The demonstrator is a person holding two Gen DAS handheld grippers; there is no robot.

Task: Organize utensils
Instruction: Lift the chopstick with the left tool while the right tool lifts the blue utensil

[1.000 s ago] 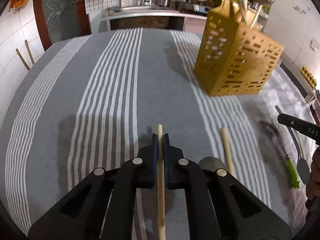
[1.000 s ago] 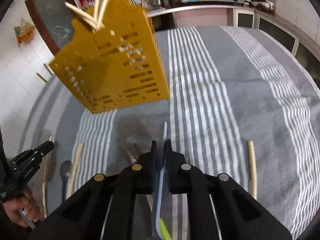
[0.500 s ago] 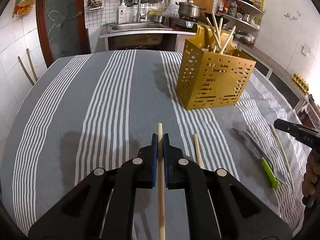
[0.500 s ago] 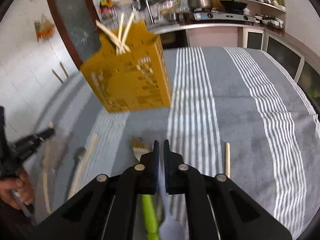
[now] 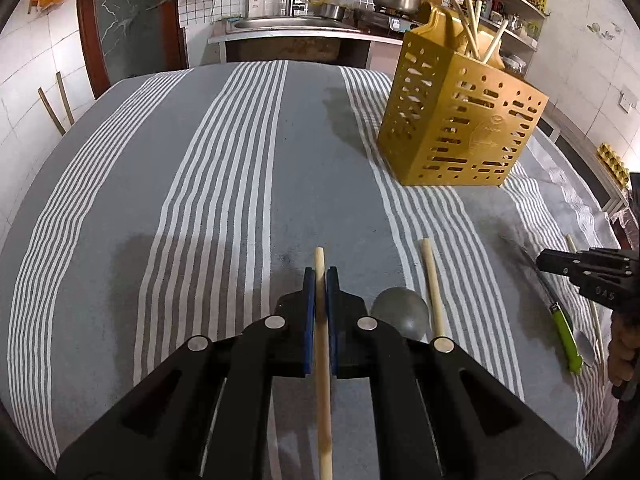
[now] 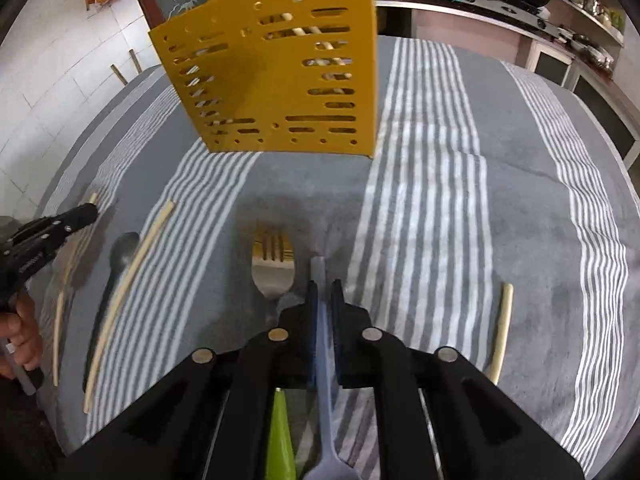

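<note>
My left gripper is shut on a wooden chopstick that runs back between its pads, above the striped cloth. My right gripper is shut on a thin blue-grey utensil handle; its wider end shows at the bottom edge. A yellow perforated utensil holder with several chopsticks stands at the far right in the left wrist view; it shows close ahead in the right wrist view. A metal fork and a green handle lie under my right gripper.
A loose chopstick and a dark spoon lie right of my left gripper. A green-handled knife lies by the right gripper. Another chopstick lies right. The table has a grey striped cloth; kitchen counter behind.
My right gripper, shut with nothing seen between its pads half a second ago, now grips the blue-grey handle, closer to the holder. My left gripper keeps the chopstick; its view shifted slightly.
</note>
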